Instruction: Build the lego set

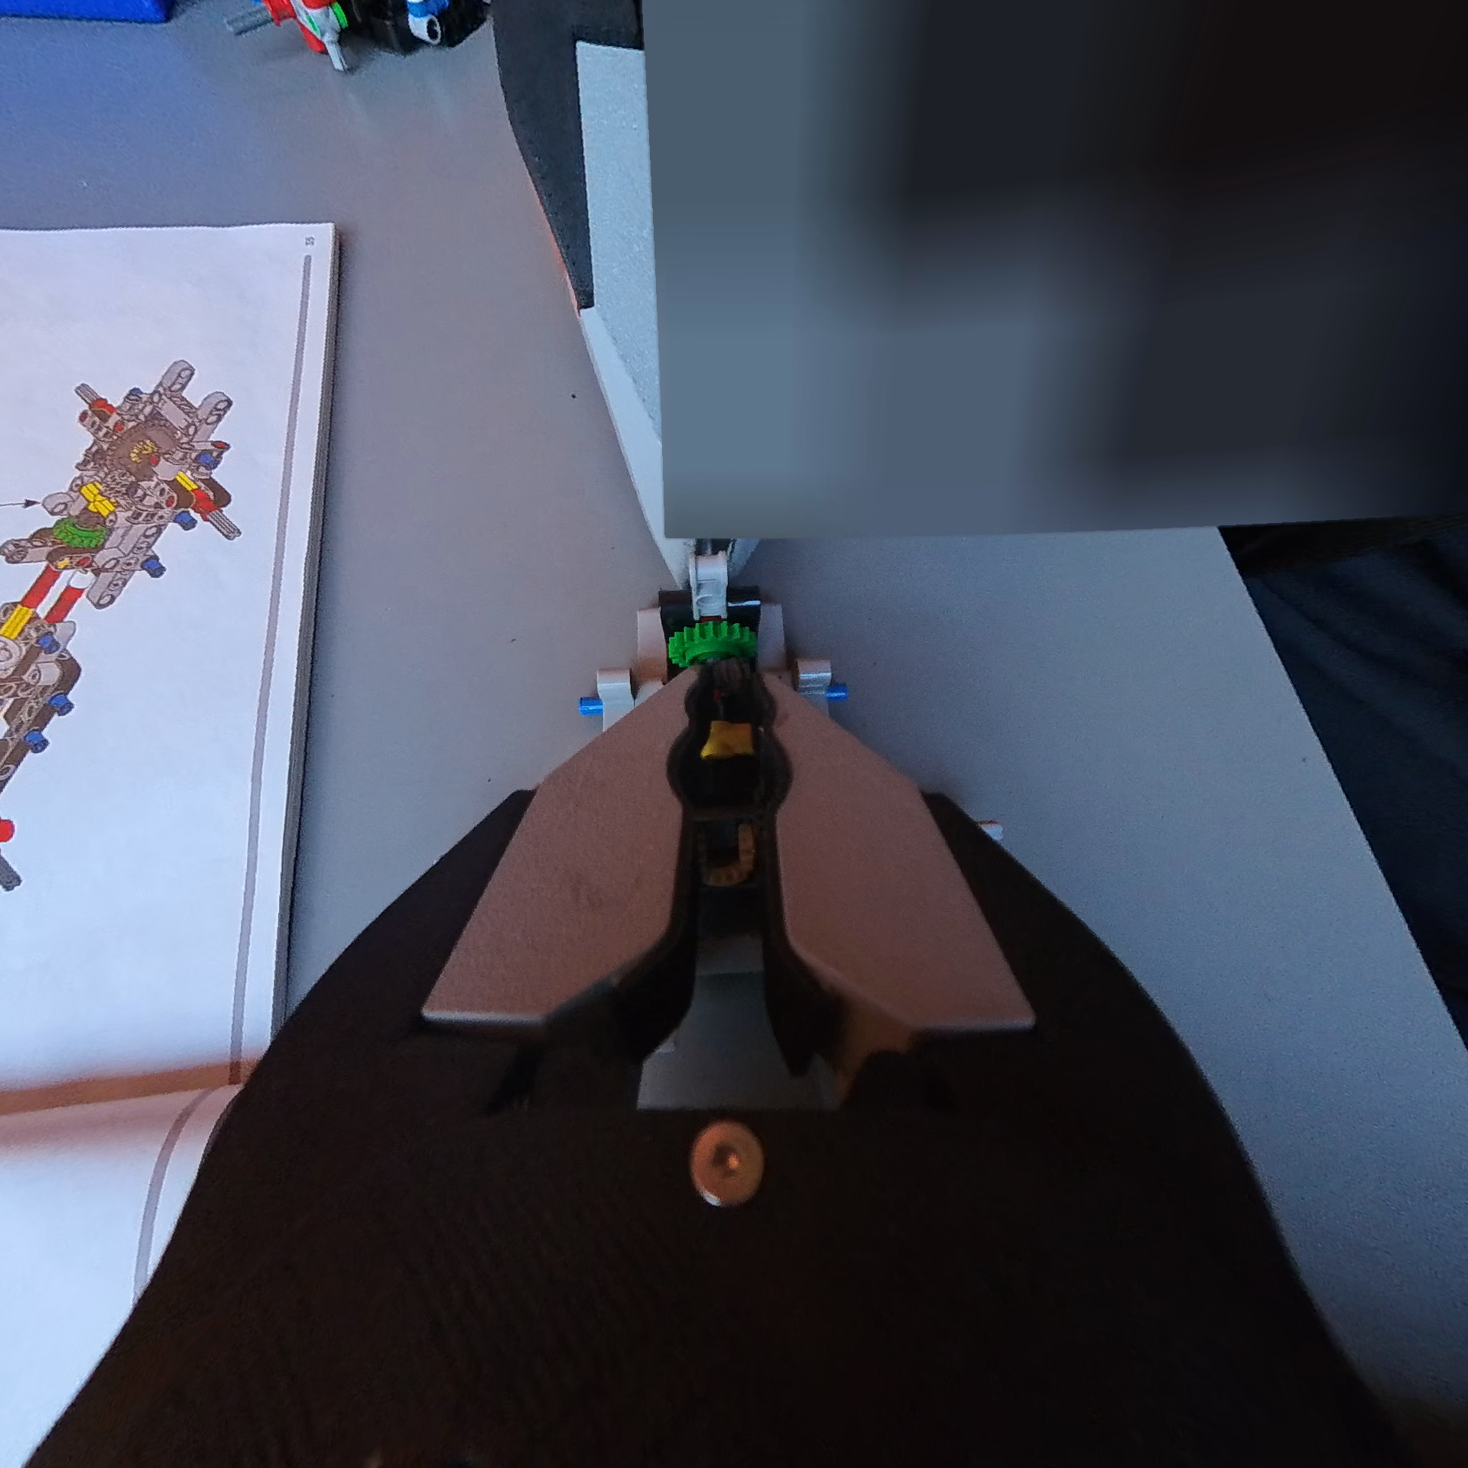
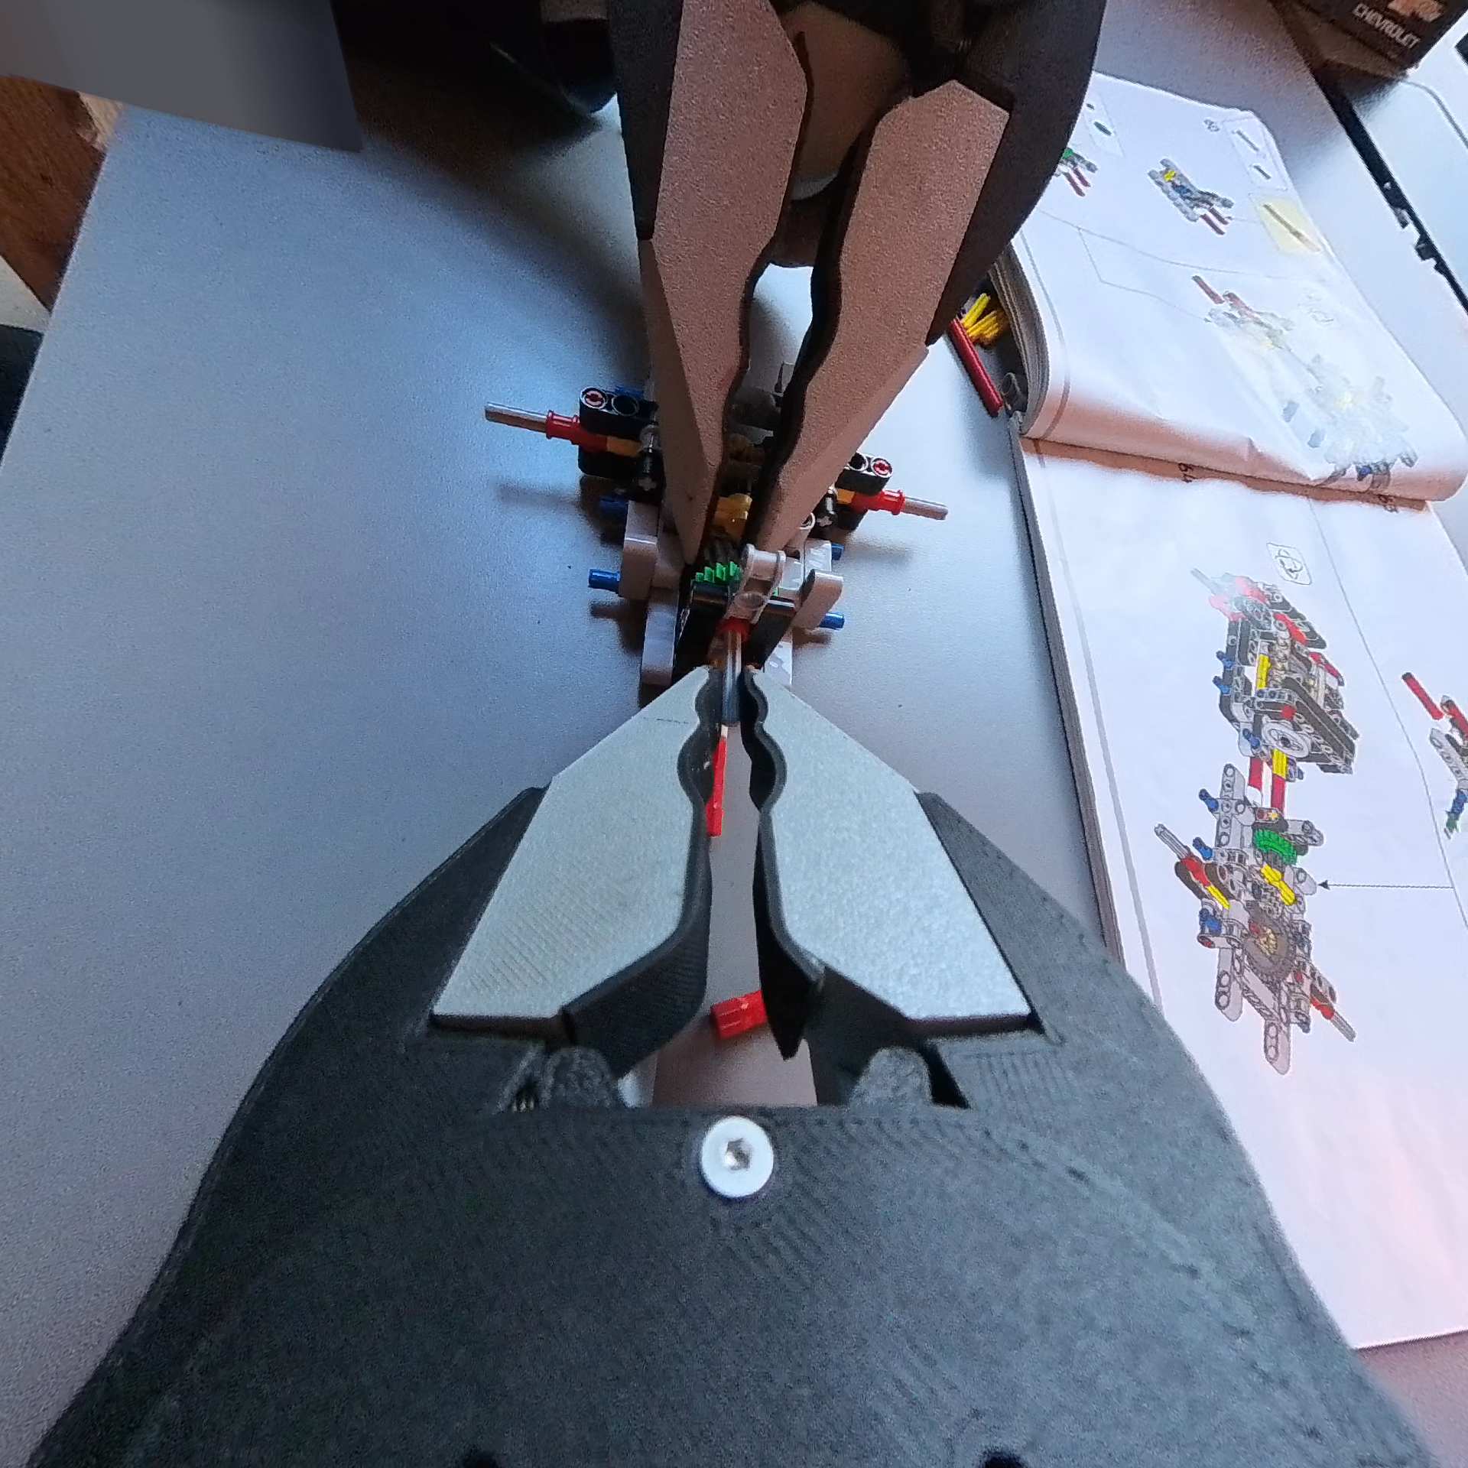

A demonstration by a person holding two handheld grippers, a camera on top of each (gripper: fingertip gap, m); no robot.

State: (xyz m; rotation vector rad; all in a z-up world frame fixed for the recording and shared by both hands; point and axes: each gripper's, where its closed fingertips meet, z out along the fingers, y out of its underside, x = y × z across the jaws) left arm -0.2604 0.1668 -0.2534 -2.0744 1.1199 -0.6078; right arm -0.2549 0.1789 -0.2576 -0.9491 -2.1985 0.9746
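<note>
A small brick assembly (image 2: 822, 589) of grey beams, blue pins and a green gear (image 2: 719, 573) lies on the grey table (image 2: 318, 556). My left gripper (image 1: 727, 677) has tan fingers and is shut on the middle of the assembly, just behind the green gear (image 1: 709, 642). It also shows in the right wrist view (image 2: 731, 542), coming in from the top. My right gripper (image 2: 724, 685) has grey fingers and is shut on a thin axle (image 2: 719, 774), grey in front and red behind. The axle's front end sits in the near end of the assembly. In the left wrist view a blurred patch hides most of the right gripper.
An open instruction booklet (image 2: 1271, 715) lies to the right of the assembly and also shows in the left wrist view (image 1: 159, 715). A small red piece (image 2: 735, 1017) lies on the table under my right gripper. Loose yellow and red rods (image 2: 979, 334) lie by the booklet. More brick parts (image 1: 373, 24) lie farther back.
</note>
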